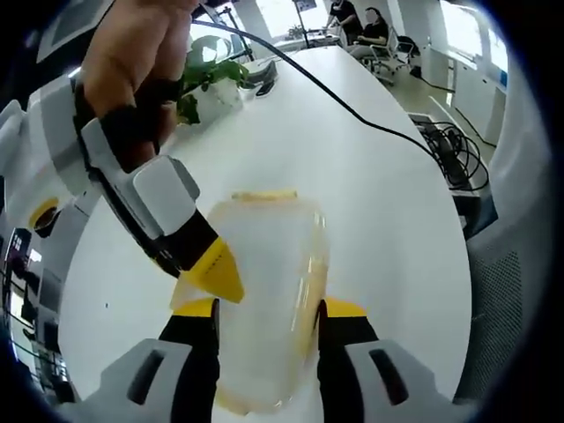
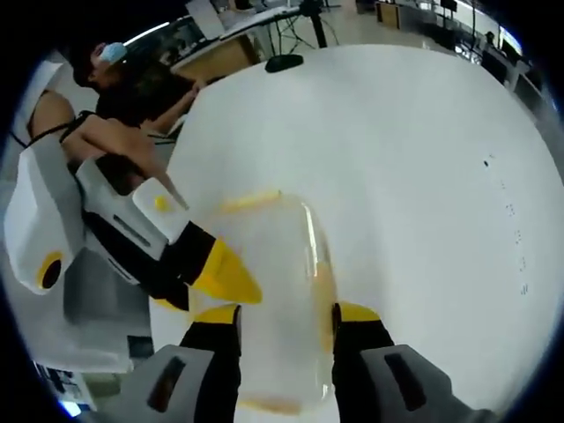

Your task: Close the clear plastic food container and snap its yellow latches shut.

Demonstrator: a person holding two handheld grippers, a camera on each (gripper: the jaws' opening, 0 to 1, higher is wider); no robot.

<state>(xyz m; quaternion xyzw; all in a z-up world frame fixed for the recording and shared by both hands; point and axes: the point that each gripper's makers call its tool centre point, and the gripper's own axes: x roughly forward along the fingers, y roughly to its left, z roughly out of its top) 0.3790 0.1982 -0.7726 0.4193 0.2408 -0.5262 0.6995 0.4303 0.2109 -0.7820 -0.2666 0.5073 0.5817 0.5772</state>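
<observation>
Both grippers are working the same box from opposite ends; in the left gripper view, the left gripper [image 1: 267, 310] has its two yellow-tipped jaws on either side of the clear plastic container [image 1: 264, 300], spread about as wide as the box and sitting right against its walls, so it looks like it's got hold of it. The right gripper [image 1: 211, 269] comes in from the upper left of that view with a person's hand [image 1: 141, 62] behind it, its yellow tip touching the near-left edge of the lid; can't tell from there how far its jaws are open.

Right gripper view is pretty much the mirror image; the right gripper [image 2: 286, 315] straddles the container [image 2: 273, 300] with jaws apart to the box's width, pressed against the sides, and the left gripper [image 2: 225, 273] pokes in from the left, yellow tip resting on the lid edge.

Box sits on a white table [image 1: 370, 203]; a yellow latch [image 1: 264, 195] shows at its far end, whether it's snapped I can't tell. Further back there's a potted plant [image 1: 211, 79] and a black cable [image 1: 352, 110] trailing across the tabletop.
</observation>
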